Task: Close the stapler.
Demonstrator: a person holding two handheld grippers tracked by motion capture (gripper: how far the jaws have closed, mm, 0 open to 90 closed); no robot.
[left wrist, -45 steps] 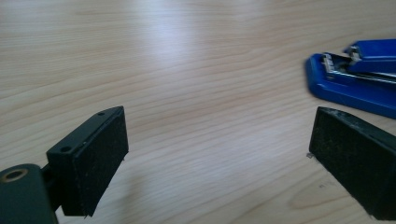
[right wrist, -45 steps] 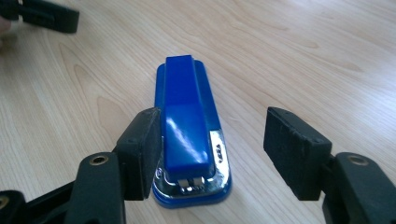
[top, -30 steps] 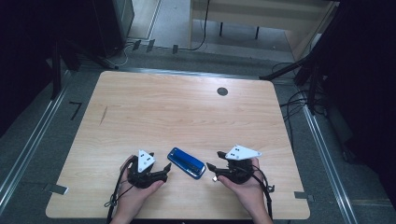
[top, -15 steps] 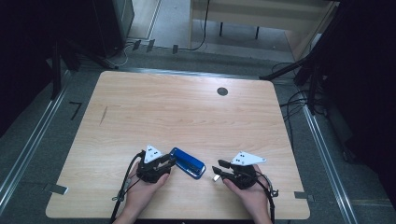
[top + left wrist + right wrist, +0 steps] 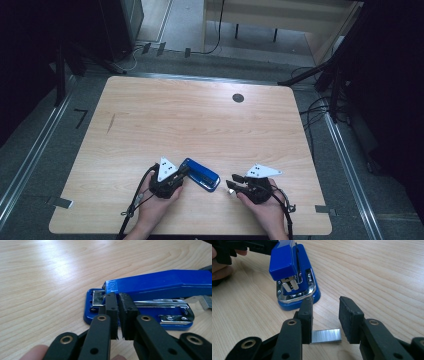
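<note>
With the left gripper [image 5: 120, 315] pressed together at the stapler [image 5: 155, 290], the right gripper [image 5: 325, 315], fingers spread, straddles the staple strip [image 5: 326, 336]; next, pinch it.

Each claw was matte black: the left claw [image 5: 120, 315] and right claw [image 5: 328, 320] had flat linkage arms pinned with brass-ringed rivets and thick rubbery pads [image 5: 348, 317]. A pale grey three-cornered plate [image 5: 165, 169] topped each body, and black cables [image 5: 134, 205] trailed back.

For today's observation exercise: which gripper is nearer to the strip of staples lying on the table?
Right. The right gripper has the strip of staples lying between its parted jaws. The left gripper is shut at the far end of the blue stapler, across it from the strip.
</note>
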